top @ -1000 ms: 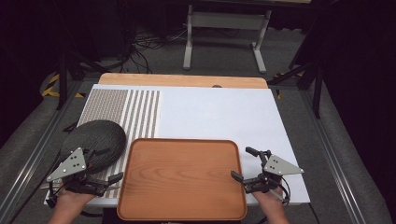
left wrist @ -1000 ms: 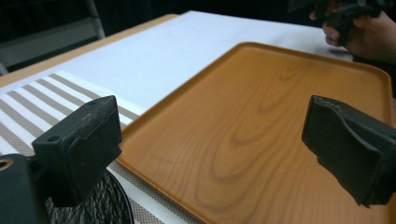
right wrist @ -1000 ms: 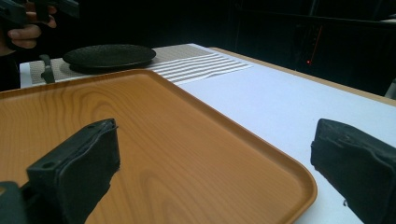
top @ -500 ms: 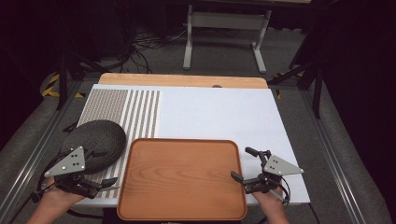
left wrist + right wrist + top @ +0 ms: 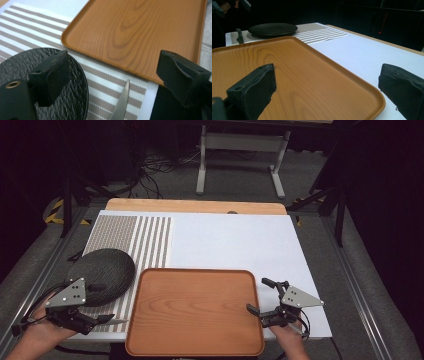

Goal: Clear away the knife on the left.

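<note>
Wood-grain tray (image 5: 195,312), just one, sits at the near edge of the table between two wide-open grippers, the left gripper (image 5: 95,312) over one black plate (image 5: 102,270) and one knife (image 5: 123,102) on the striped mat (image 5: 132,237), the right gripper (image 5: 260,301) straddling the tray's right rim.

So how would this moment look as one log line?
left gripper: open, over knife by plate | right gripper: open, at tray edge
</note>
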`<state>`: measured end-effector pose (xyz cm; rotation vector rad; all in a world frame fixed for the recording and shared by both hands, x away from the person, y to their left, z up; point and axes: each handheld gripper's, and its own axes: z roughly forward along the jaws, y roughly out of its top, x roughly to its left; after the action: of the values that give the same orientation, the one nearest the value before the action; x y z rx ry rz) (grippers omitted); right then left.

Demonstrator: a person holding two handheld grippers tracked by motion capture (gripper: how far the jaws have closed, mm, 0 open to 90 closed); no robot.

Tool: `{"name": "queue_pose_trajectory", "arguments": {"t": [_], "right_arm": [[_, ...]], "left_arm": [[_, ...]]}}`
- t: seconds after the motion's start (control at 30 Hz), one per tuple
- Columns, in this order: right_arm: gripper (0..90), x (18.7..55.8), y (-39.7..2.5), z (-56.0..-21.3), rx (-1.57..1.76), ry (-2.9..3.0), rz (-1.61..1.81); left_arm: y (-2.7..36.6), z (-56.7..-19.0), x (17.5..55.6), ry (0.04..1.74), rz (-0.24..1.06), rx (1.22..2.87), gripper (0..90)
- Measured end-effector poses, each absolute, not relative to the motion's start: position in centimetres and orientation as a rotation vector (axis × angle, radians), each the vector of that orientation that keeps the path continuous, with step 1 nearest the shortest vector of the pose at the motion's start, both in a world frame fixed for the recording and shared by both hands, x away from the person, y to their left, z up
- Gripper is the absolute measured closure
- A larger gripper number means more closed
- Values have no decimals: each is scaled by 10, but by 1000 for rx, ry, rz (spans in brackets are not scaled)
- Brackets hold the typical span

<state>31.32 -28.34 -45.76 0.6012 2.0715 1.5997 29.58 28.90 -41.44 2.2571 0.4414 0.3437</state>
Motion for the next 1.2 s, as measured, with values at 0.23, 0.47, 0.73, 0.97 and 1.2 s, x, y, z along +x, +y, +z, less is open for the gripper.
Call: {"name": "queue_pose_trajectory", "arguments": {"t": [0.23,0.47,0.73,0.97,1.2], "right_arm": [[20,314,-283,-458,606,2075,1599],[20,315,-282,-459,607,2079,1600],[21,315,-281,-459,606,2085,1598],[22,315,-281,-459,608,2088,1593],[22,315,-281,-459,606,2089,1592]], "left_arm": [[296,-412,296,431,339,2353,167],[301,-412,299,425,313,2428,168],[303,-413,302,402,301,2519,204],[301,-419,307,370,244,2624,225],[304,-422,310,356,197,2717,259]]}}
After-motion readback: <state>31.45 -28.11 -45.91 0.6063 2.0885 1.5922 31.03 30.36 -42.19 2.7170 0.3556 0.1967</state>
